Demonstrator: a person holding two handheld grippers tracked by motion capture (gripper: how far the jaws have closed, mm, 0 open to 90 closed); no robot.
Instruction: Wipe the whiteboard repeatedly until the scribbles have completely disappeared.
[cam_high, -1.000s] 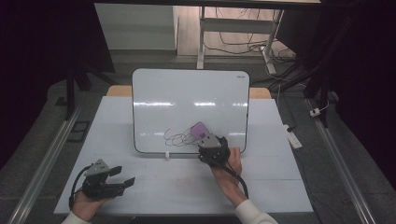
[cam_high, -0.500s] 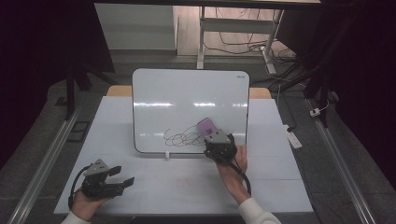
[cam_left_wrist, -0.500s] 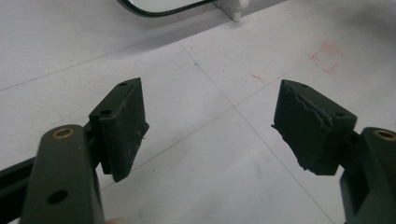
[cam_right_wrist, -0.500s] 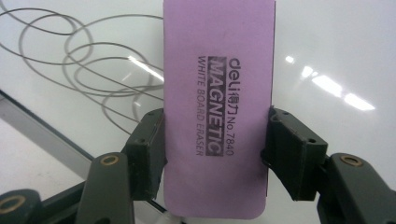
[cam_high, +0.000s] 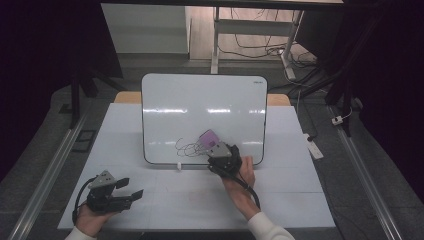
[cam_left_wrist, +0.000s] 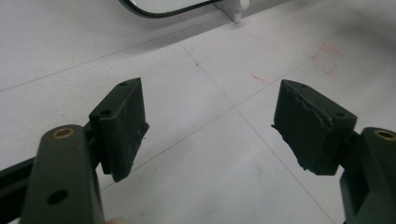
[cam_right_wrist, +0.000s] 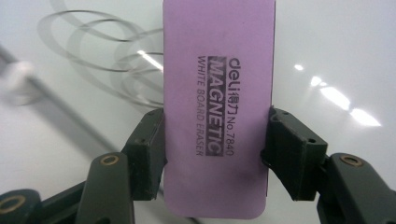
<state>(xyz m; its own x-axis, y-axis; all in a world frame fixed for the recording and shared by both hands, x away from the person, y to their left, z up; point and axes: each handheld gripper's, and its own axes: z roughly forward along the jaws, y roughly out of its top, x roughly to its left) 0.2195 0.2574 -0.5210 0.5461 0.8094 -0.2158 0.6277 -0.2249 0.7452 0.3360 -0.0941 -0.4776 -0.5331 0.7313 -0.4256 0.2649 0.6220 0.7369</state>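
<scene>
Left hand-held gripper (cam_high: 131, 188) low at the near-left of the white surface (cam_high: 165, 200), held in the person's left hand (cam_high: 90, 217), cable looping behind it. In the left gripper view its jaws stand wide apart with nothing between them, bare white surface beneath. Faint seam lines cross the surface there, and small red pen marks (cam_left_wrist: 327, 58) lie ahead to the right. The whiteboard's dark lower rim and a small white foot (cam_left_wrist: 236, 10) show at the top edge of that view.

Whiteboard (cam_high: 202, 100) upright at the middle of the surface, tilted back, ceiling lights glinting across it. Looping dark scribble (cam_high: 187, 146) in the lower middle of the board, just left of the eraser.

Purple eraser (cam_high: 209, 139) against the board face, low and slightly right of centre. Right hand-held gripper (cam_high: 216, 148) pinches it by its long sides, right hand (cam_high: 240, 172) behind it and a white sleeve (cam_high: 270, 229) at the bottom edge. In the right gripper view the eraser (cam_right_wrist: 217, 102) sits flat between both jaws, print reading "deli MAGNETIC WHITE BOARD ERASER No.7840". Grey scribble loops (cam_right_wrist: 112, 60) lie to its upper left.

Right of the surface, on the floor: a white power strip (cam_high: 313, 146).
</scene>
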